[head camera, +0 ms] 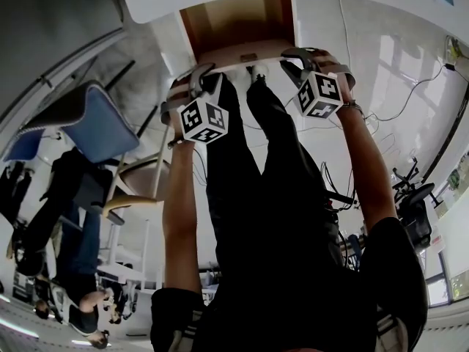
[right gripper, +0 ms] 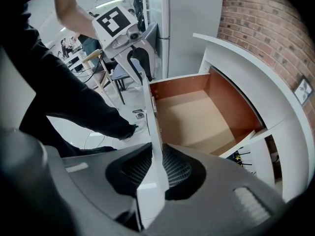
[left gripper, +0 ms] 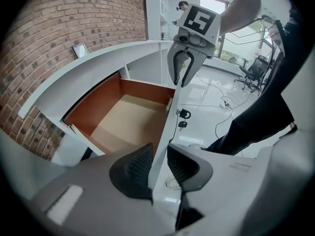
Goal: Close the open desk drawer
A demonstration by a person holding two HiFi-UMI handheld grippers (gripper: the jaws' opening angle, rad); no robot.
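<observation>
The desk drawer [head camera: 236, 22] stands pulled out, its brown wooden inside [left gripper: 125, 119] bare. My left gripper [left gripper: 158, 165] is shut on the top edge of the drawer's white front panel [left gripper: 170, 117], with a ribbed pad on each face. Further along the same panel [right gripper: 152, 127], my right gripper [right gripper: 156, 170] is shut on it the same way. In the head view the left gripper [head camera: 199, 75] and the right gripper [head camera: 294, 59] sit at the two ends of the panel [head camera: 242, 53]. A key [left gripper: 183, 114] hangs from the lock on the panel's outer face.
The curved white desk top [left gripper: 98, 58] runs over the drawer, against a brick wall [left gripper: 64, 18]. The person's dark-trousered legs [head camera: 271, 174] stand just in front of the drawer. Cables [left gripper: 224, 102] lie on the pale floor. A blue chair [head camera: 95, 123] and seated people [head camera: 66, 218] are at left.
</observation>
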